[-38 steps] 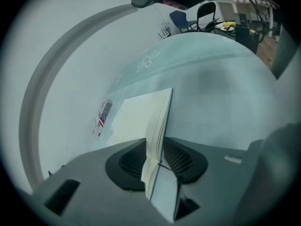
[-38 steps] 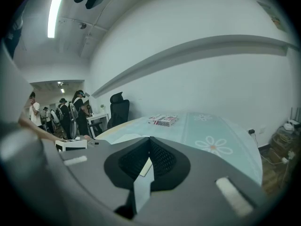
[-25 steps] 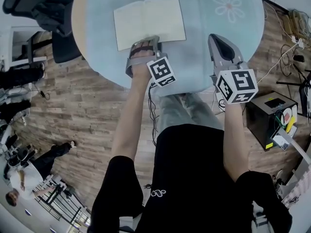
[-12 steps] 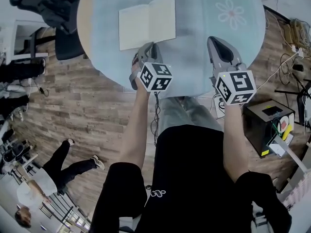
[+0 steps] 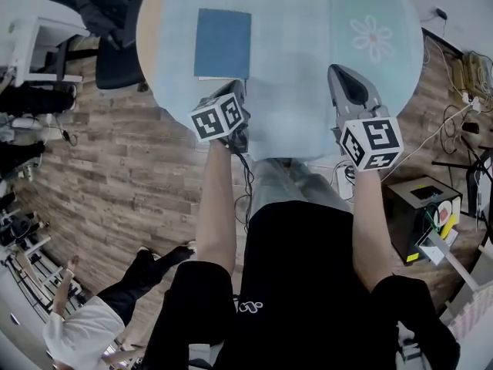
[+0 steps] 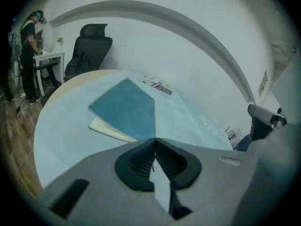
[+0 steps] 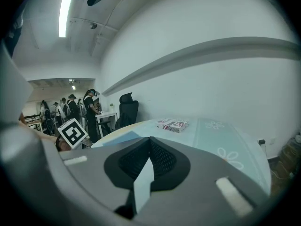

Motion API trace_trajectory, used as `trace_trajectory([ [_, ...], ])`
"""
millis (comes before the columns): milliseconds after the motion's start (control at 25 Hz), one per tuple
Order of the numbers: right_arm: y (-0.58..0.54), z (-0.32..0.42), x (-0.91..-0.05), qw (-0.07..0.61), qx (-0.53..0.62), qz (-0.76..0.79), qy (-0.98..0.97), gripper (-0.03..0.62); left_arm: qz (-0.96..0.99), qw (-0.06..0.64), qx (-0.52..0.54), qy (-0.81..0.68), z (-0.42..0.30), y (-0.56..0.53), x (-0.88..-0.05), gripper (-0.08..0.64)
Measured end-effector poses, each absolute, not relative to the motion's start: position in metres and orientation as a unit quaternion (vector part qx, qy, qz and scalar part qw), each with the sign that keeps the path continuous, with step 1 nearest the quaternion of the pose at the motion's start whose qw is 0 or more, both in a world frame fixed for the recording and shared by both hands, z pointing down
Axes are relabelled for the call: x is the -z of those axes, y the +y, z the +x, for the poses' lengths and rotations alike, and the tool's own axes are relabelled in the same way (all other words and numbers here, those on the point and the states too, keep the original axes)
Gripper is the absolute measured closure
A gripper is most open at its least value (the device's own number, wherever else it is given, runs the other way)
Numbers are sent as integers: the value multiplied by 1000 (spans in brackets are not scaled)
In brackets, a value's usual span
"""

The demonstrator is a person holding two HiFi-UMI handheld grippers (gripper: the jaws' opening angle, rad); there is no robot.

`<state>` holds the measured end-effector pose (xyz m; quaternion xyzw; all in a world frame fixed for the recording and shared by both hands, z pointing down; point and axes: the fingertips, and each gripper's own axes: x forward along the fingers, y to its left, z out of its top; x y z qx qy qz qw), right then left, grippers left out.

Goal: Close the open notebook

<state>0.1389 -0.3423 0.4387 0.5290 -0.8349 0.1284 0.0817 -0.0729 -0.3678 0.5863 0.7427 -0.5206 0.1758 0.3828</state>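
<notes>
The notebook (image 5: 223, 43) lies closed on the round table (image 5: 300, 91), its blue cover up and cream page edges showing along one side. In the left gripper view the notebook (image 6: 127, 108) lies just beyond the jaws. My left gripper (image 5: 240, 89) hovers at the notebook's near edge, a little clear of it. Its jaws are closing and stand together, with nothing between them (image 6: 154, 139). Off to the right, my right gripper (image 5: 343, 74) hangs over the table's near rim, shut and empty (image 7: 149, 139).
A pale blue cloth with a flower print (image 5: 372, 33) covers the table. A small printed box (image 6: 158, 85) lies at the far side. A black office chair (image 5: 85, 6) stands behind the table, a black box (image 5: 420, 206) is on the floor at right, and people stand at left.
The notebook was open with white pages up; it now lies closed, blue cover up. The left gripper rolled over, drew back slightly and its jaws came together. The right gripper barely moved.
</notes>
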Motion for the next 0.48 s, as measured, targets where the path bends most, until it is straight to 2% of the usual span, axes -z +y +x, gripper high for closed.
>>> trace_trajectory([
  [160,-346,137,-425,71,-117,522,-842,580,742,363,-106,-554,-75,-368,-546,557],
  [480,-351,123,-368,28,-75,509,-857,580,759,247,16,-602,-81,-374,-403,557],
])
